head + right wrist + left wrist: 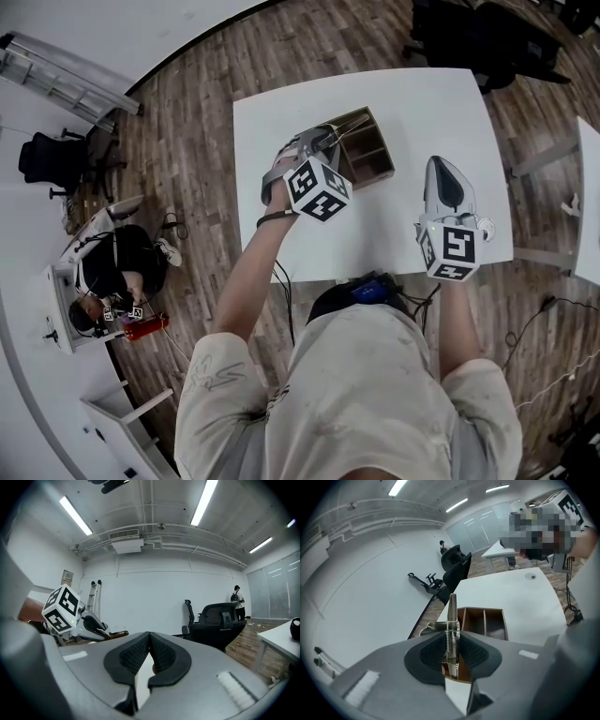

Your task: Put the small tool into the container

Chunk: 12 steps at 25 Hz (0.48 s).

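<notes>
Left gripper (451,637) is pinching the tool (452,607) by the container (487,610) and should be centring it over a compartment before releasing, while right gripper (149,641) is idling, jaws together.

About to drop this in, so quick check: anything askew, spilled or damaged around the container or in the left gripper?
Nothing stands out. The small tool is clamped straight in the left gripper, close to the wooden container, which rests flat and intact on the white table. The right gripper is shut and empty.
</notes>
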Tool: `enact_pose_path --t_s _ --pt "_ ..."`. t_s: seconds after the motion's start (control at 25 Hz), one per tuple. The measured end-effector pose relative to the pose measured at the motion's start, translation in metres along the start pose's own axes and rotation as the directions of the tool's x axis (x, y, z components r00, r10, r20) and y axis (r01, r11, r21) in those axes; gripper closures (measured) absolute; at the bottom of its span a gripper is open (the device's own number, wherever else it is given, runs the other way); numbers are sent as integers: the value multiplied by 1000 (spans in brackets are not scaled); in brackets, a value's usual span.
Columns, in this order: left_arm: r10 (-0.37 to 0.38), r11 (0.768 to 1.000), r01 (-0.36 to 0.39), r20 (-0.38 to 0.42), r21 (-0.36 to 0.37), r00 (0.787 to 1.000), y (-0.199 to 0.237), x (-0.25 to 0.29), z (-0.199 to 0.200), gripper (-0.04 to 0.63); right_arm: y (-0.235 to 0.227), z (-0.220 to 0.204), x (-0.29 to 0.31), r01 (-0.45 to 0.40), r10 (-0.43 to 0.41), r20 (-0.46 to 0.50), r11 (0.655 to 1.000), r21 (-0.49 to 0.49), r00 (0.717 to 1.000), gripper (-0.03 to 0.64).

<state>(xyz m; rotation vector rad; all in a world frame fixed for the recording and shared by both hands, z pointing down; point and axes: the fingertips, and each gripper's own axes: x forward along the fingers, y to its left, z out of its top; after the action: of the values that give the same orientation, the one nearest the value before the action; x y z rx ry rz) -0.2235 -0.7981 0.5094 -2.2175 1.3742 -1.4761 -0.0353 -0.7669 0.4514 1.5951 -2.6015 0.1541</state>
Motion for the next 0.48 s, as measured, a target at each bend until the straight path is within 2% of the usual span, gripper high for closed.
enact_pose_path --t_s 0.24,0.48 --pt "-54 997 59 -99 53 994 -9 18 3 489 -3 -5 -1 10 -10 -6 1000 5 1000 612" --pt "-27 995 39 -124 95 992 -10 19 12 489 -8 -12 -4 19 -19 -6 1000 13 1000 612"
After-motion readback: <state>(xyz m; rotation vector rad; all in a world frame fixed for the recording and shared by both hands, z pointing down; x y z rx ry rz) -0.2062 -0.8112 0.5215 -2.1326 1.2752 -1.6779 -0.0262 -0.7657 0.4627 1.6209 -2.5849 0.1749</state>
